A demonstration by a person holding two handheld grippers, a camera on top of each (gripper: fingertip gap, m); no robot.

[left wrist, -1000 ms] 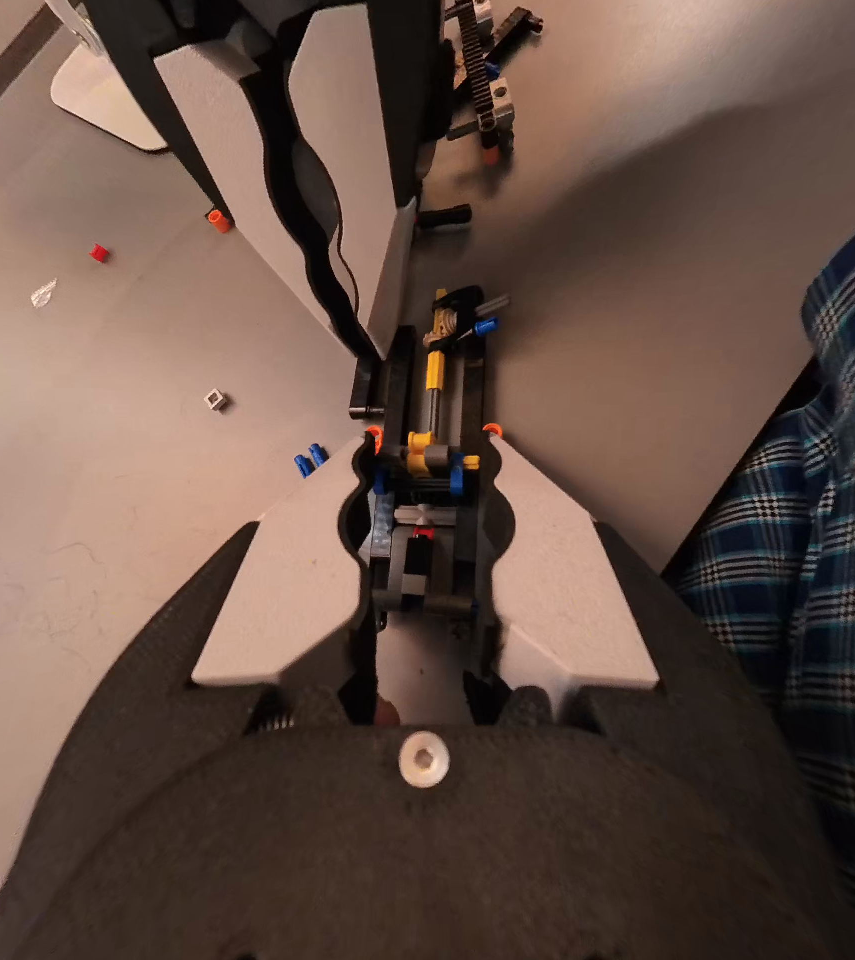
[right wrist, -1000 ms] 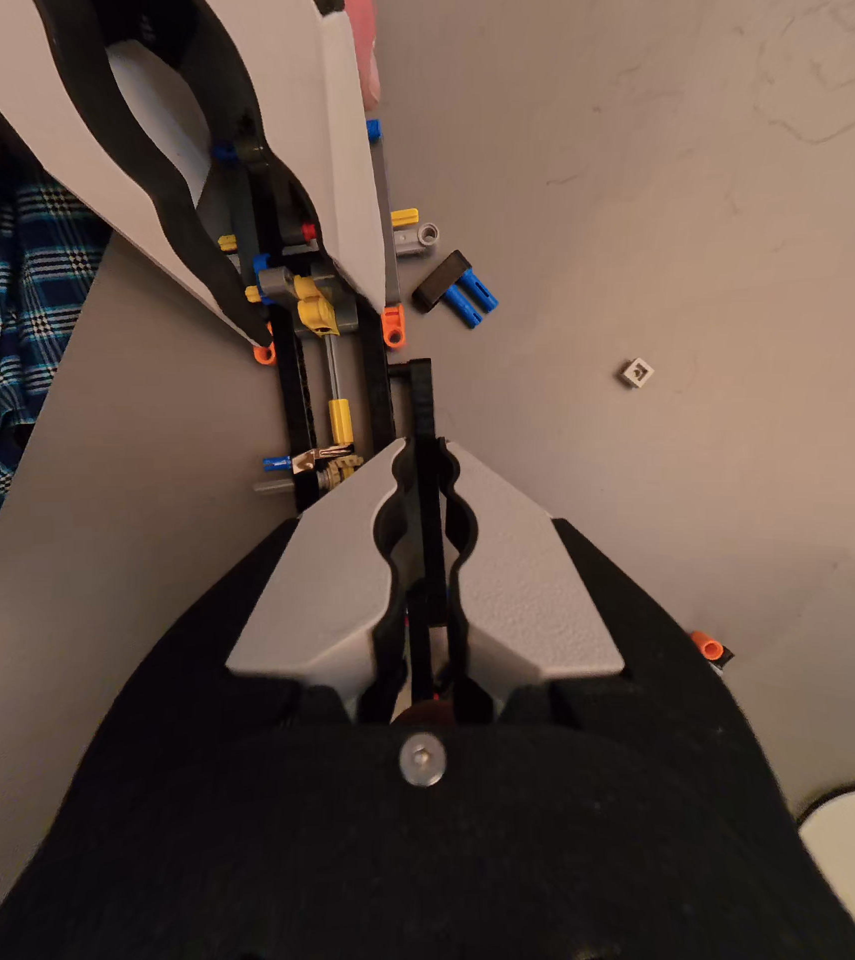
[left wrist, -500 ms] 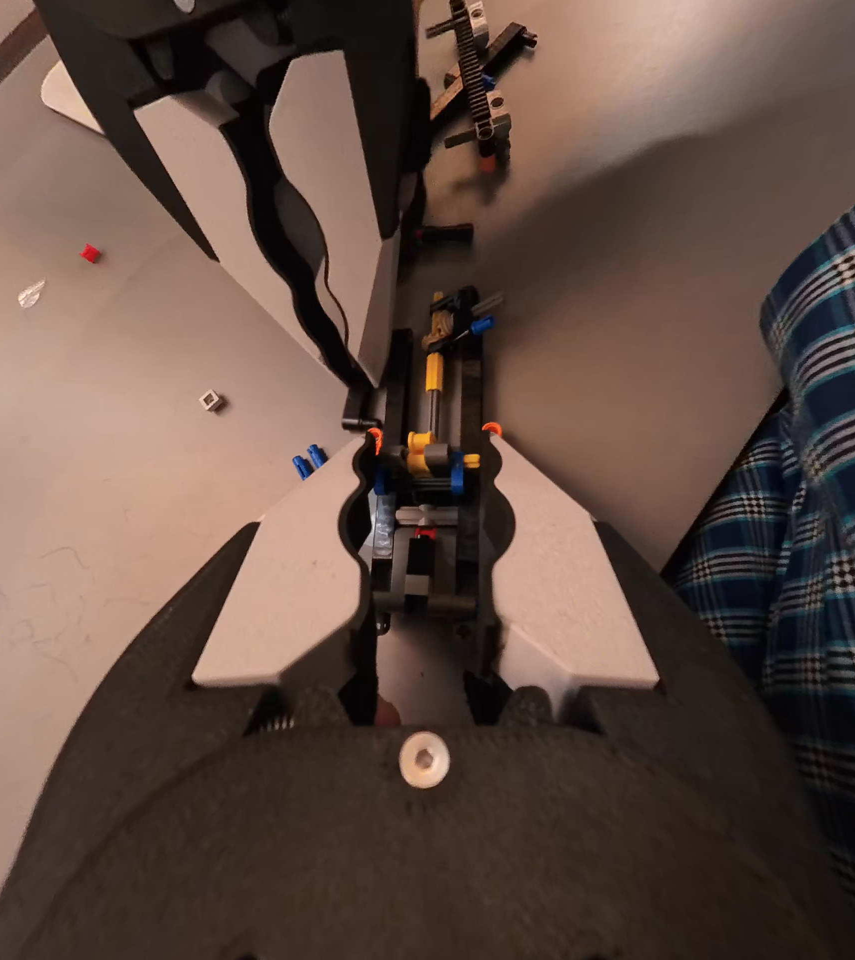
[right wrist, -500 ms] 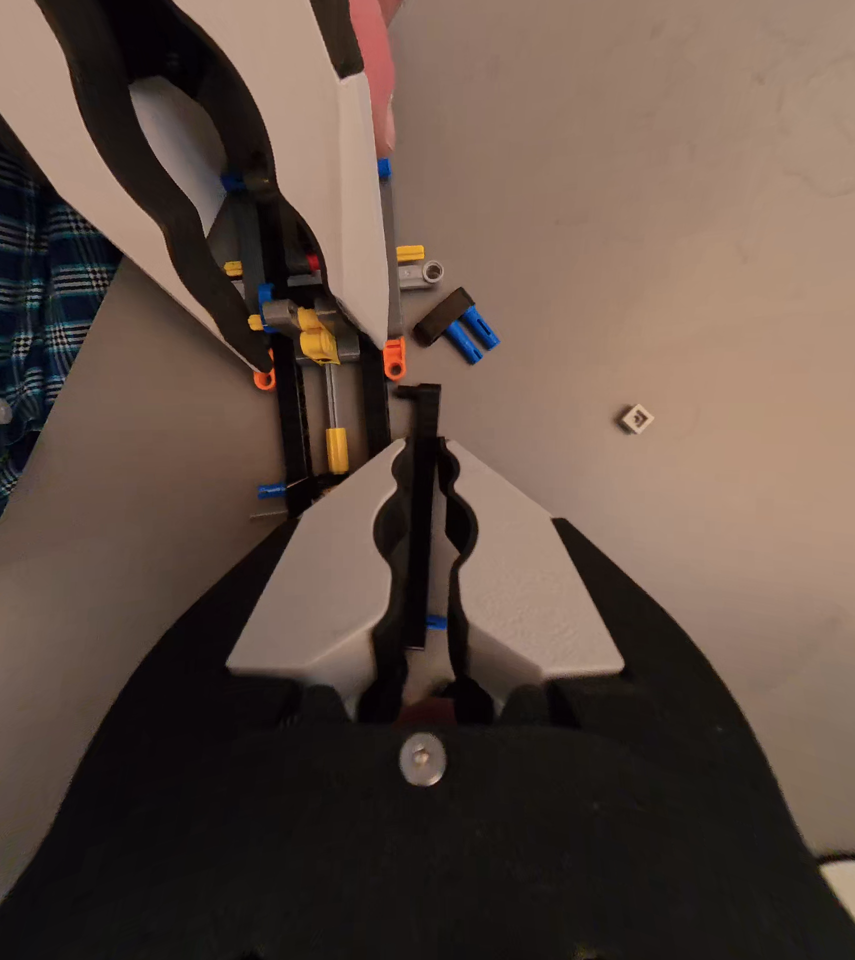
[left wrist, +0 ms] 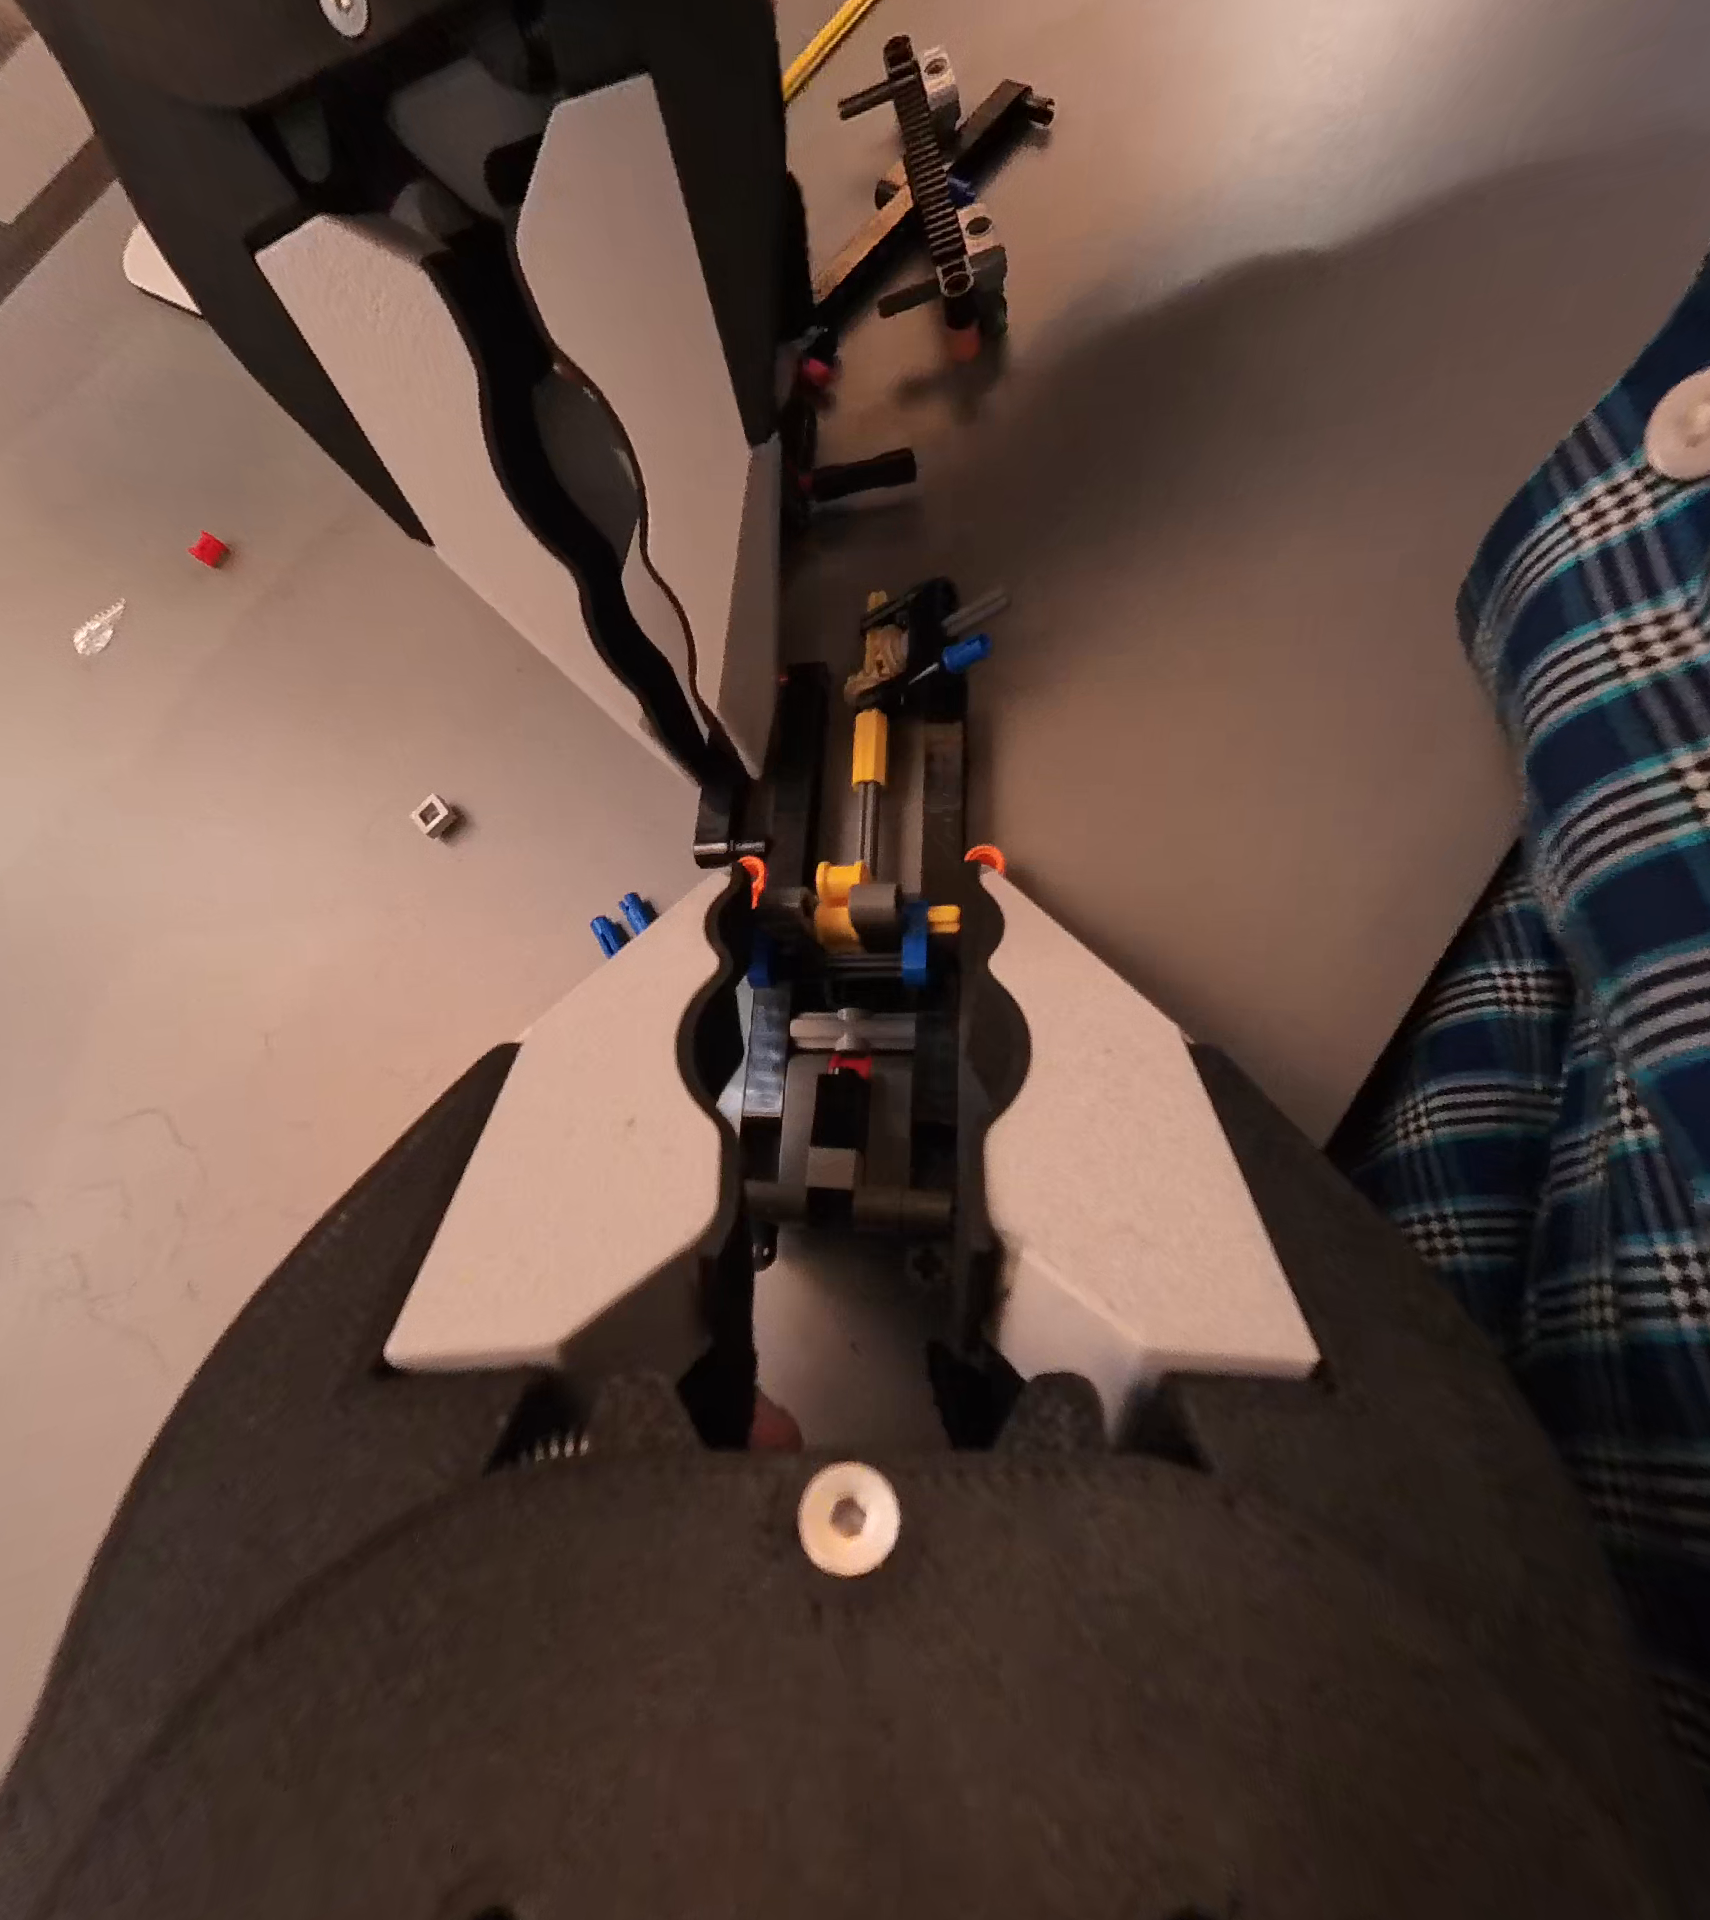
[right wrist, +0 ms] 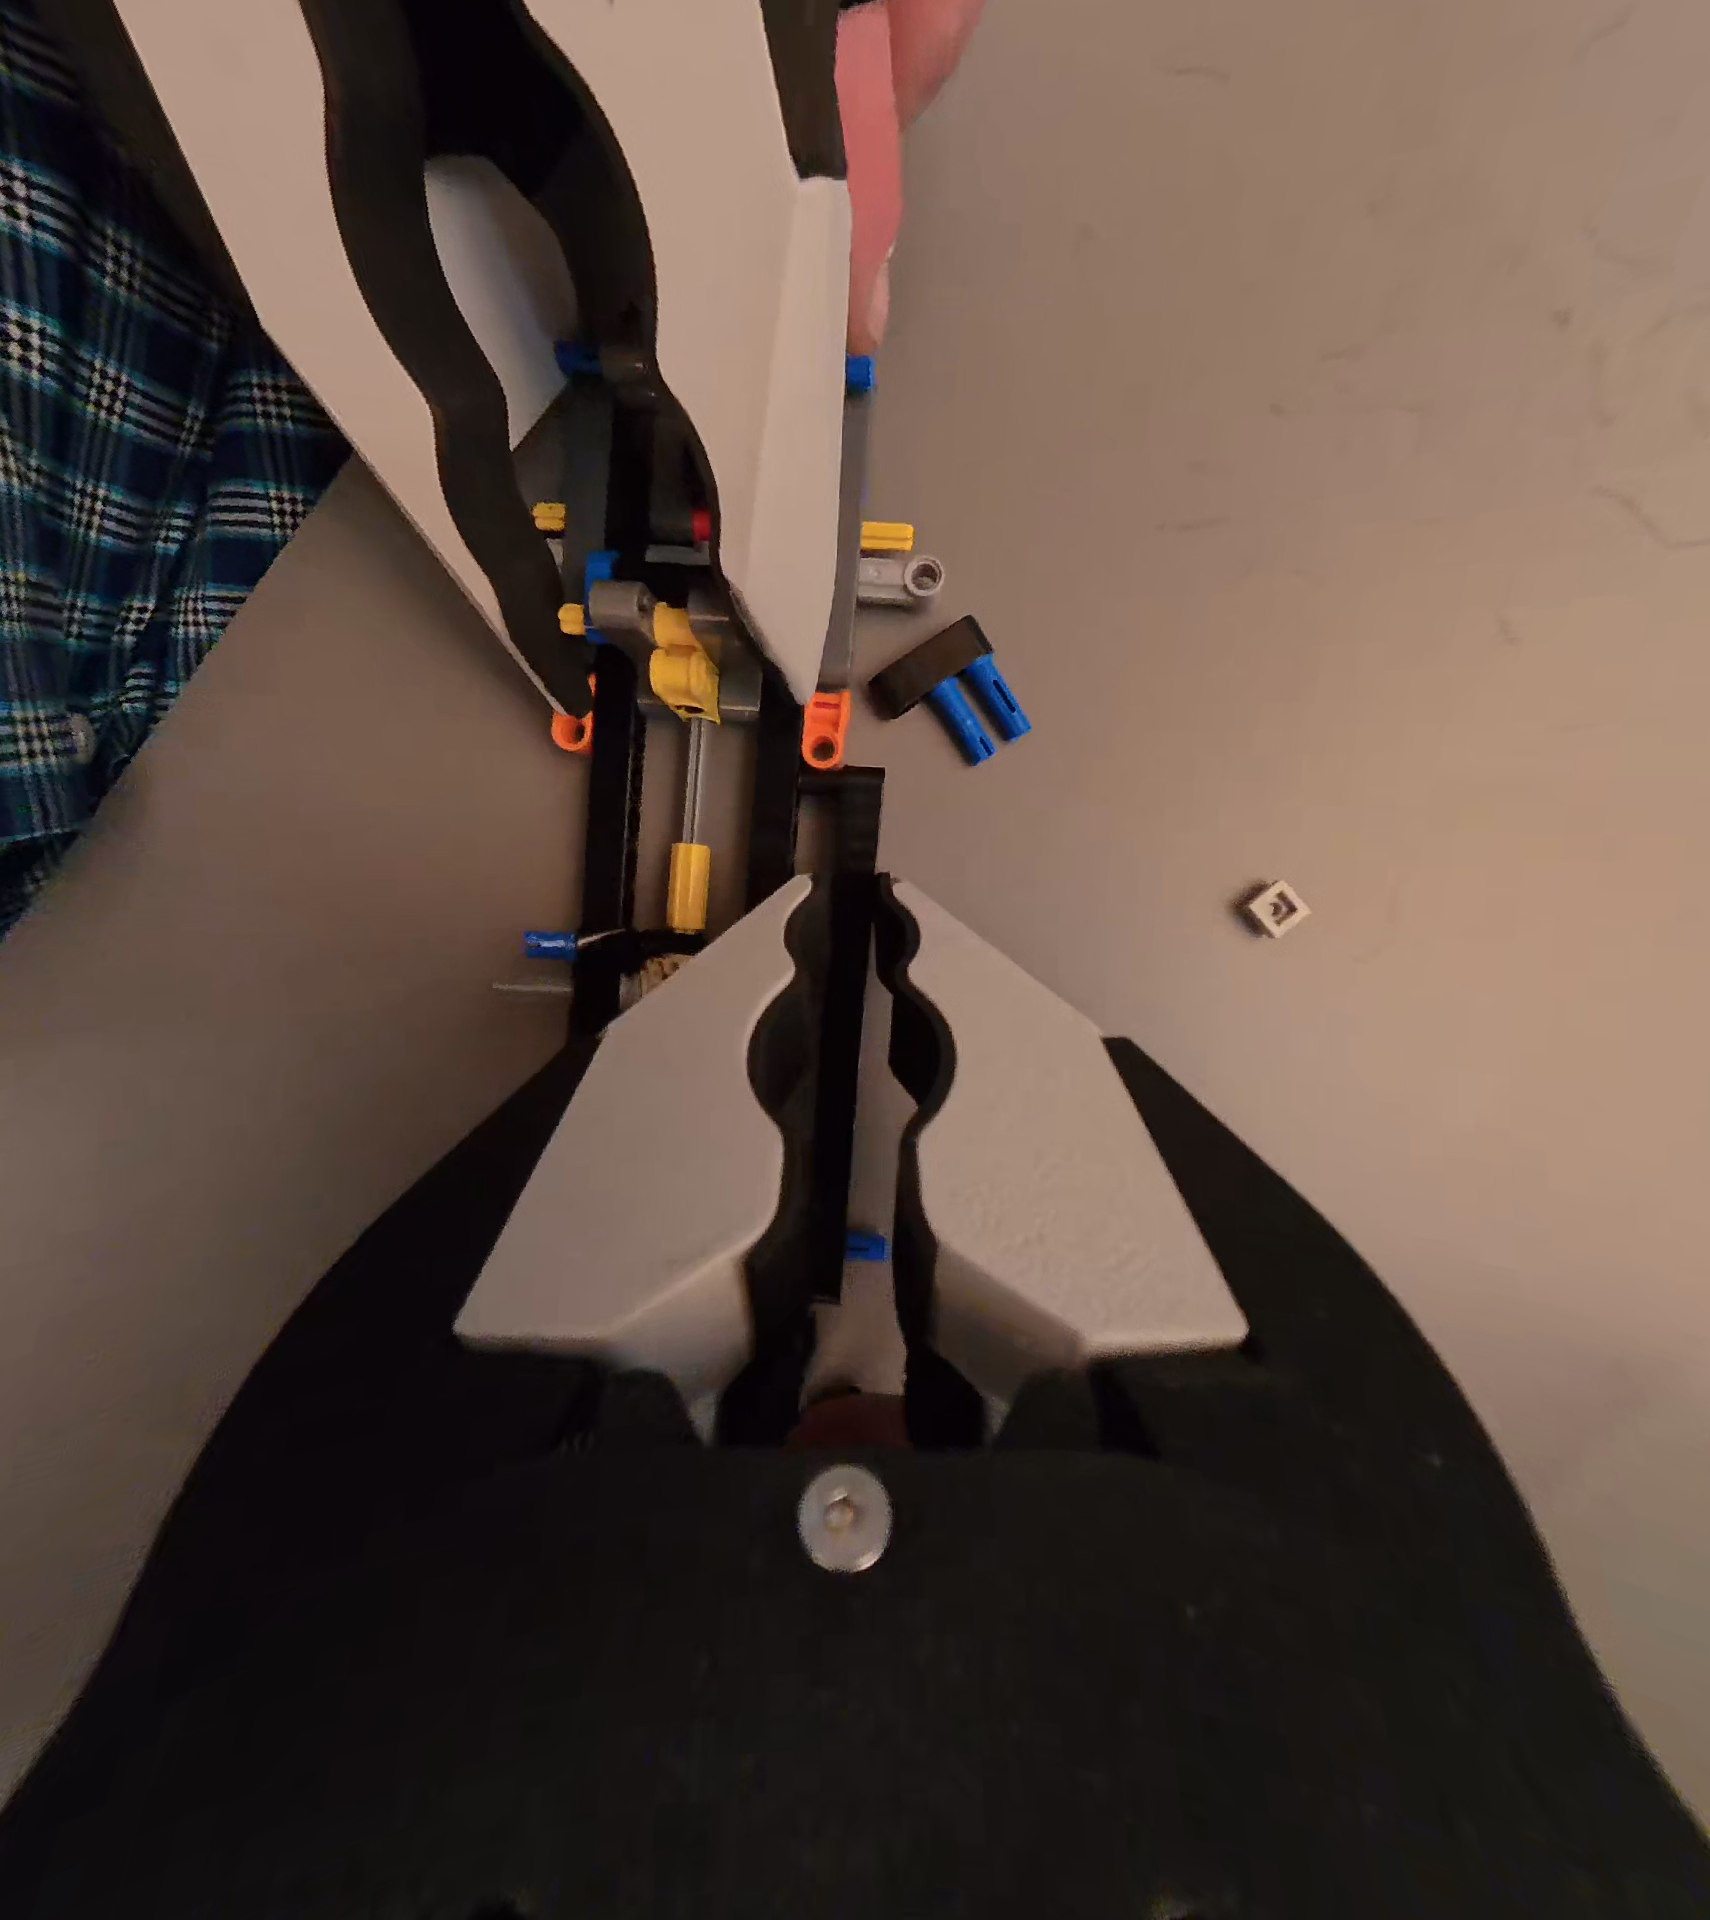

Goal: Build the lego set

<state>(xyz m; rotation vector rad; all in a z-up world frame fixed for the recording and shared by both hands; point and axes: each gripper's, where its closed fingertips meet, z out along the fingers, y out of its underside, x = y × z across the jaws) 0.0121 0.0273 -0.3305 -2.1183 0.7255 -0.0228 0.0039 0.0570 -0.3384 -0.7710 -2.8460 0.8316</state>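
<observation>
My left gripper is shut on the near end of a long lego assembly, a black frame with a grey axle and yellow, blue and orange parts. It also shows in the right wrist view, held by the left gripper at the top. My right gripper is shut on a thin black beam. The beam lies alongside the frame's side, its hooked end just below an orange connector. In the left wrist view the right gripper comes in from the upper left with the beam.
Loose on the grey table: a black piece with two blue pins, a small grey square piece, a red piece, a clear piece and a black rack sub-assembly at the far side. A person's plaid shirt lies beyond the table edge. My two grippers' fingertips are within a few centimetres of each other.
My right gripper has moved in toward the left gripper, bringing the black beam closer along the frame's side. The left gripper still holds the assembly in the same grip.
</observation>
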